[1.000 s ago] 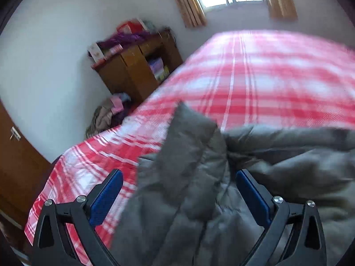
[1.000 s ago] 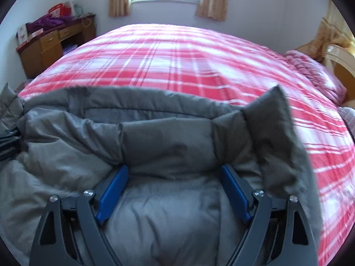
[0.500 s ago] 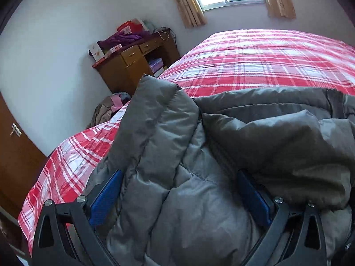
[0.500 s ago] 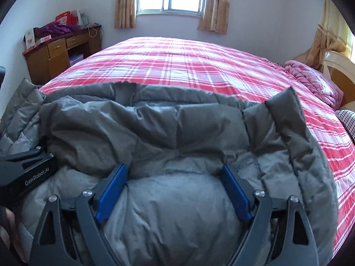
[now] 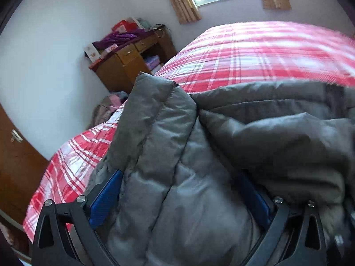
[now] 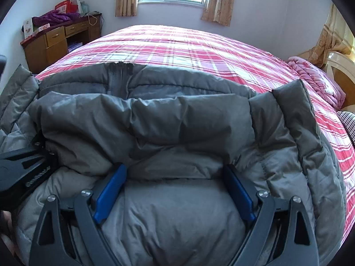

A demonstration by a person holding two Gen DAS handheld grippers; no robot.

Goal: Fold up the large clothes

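From the left wrist view, a grey quilted down jacket (image 5: pixel 199 177) is lying bunched on the near end of a bed covered in a red and white plaid sheet (image 5: pixel 255 51). Its padded channels are running away from the camera, and one stitched corner is sticking up towards a wooden desk (image 5: pixel 128 66) by the wall. The left gripper (image 5: pixel 182 197) is standing with its blue pads wide apart, a thick fold of jacket swelling between them; whether the pads are pressing on it I cannot tell.

From the right wrist view, the jacket (image 6: pixel 177 133) is spreading across the whole near edge of the sheet (image 6: pixel 199 48), puffy, creased, with one flap doubled over the body and a dark strip near its far hem. The right gripper (image 6: pixel 175 190) is opening its jaws, and padded fabric is bulging between the blue pads. The left gripper (image 6: pixel 24 173) is showing at the left edge, against the jacket.
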